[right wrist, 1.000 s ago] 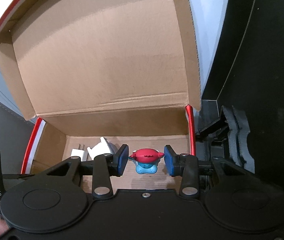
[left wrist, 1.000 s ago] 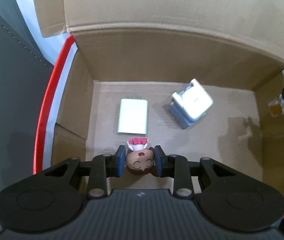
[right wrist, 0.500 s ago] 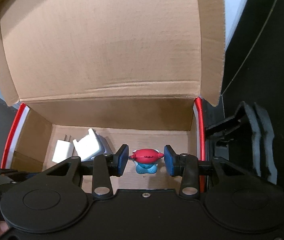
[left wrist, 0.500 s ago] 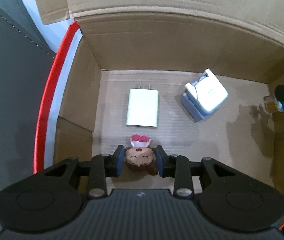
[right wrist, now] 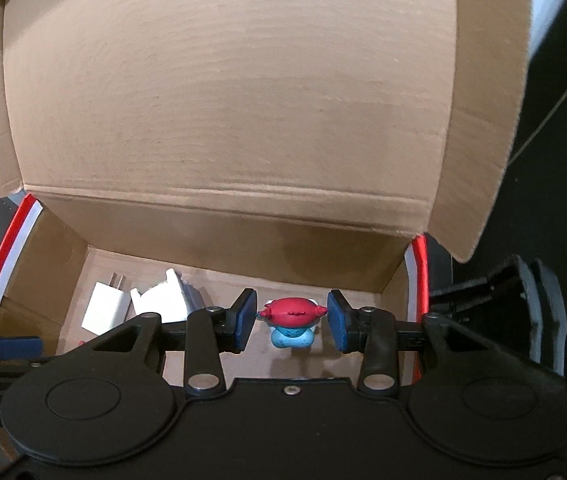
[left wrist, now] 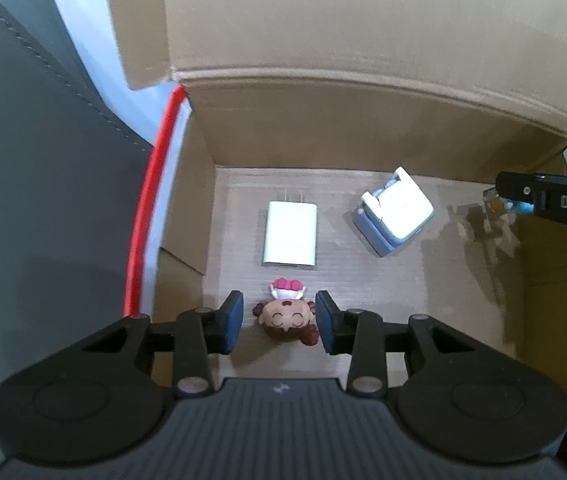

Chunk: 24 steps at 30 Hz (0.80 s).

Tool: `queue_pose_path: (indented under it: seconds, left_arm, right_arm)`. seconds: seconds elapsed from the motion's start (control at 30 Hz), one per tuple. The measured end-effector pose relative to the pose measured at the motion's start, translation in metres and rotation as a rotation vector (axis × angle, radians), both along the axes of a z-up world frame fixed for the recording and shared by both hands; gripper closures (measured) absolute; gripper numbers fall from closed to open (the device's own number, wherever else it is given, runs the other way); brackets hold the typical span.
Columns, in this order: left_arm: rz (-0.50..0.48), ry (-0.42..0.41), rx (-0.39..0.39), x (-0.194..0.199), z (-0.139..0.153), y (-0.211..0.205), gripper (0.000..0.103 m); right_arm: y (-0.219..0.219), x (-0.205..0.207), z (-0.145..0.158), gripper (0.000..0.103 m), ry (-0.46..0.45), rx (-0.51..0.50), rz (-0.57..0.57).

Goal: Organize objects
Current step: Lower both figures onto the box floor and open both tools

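Note:
A small brown-haired doll (left wrist: 287, 318) lies on the floor of the open cardboard box (left wrist: 323, 132). My left gripper (left wrist: 279, 322) points down over it with its jaws opening. The doll is between the pads, with a gap on its left side. My right gripper (right wrist: 291, 322) is shut on a red-and-blue figure (right wrist: 291, 310), held above the box floor near the right wall. That figure (left wrist: 499, 198) also shows at the right edge of the left wrist view. A flat white charger (left wrist: 290, 232) and a white-and-blue adapter (left wrist: 397, 210) lie further back in the box.
The box lid (right wrist: 223, 100) stands upright behind the opening. Red-and-white stripes (left wrist: 151, 216) run along the box's outer edges. A grey surface (left wrist: 43, 200) lies left of the box, and black foam pieces (right wrist: 523, 292) lie to its right.
The left jaws have parted and let go of the doll, which now rests on the box floor. The right gripper has come further in over the box with its figure.

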<state>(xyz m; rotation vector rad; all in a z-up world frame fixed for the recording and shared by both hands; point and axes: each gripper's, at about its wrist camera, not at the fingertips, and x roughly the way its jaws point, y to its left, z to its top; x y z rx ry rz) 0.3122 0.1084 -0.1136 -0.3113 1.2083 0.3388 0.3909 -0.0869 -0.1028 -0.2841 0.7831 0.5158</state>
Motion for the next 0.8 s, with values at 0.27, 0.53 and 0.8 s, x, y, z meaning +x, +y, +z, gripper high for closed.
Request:
queue_pose_path:
  seconds: [0.27,0.53,0.8]
  left_arm:
    - [0.016,-0.034,-0.003,-0.016,0.024,-0.001,0.065]
    - [0.028,-0.061,-0.007,-0.029,0.046,0.006,0.065]
    - [0.053,-0.076,-0.011,-0.034,0.053,0.011,0.065]
  right_arm:
    - [0.011,-0.002,-0.001,0.065,-0.006,-0.007,0.034]
    - [0.026,0.004,-0.016,0.065,0.034,-0.042,0.068]
    - [0.032,0.008,-0.034,0.064,0.038,-0.107,0.063]
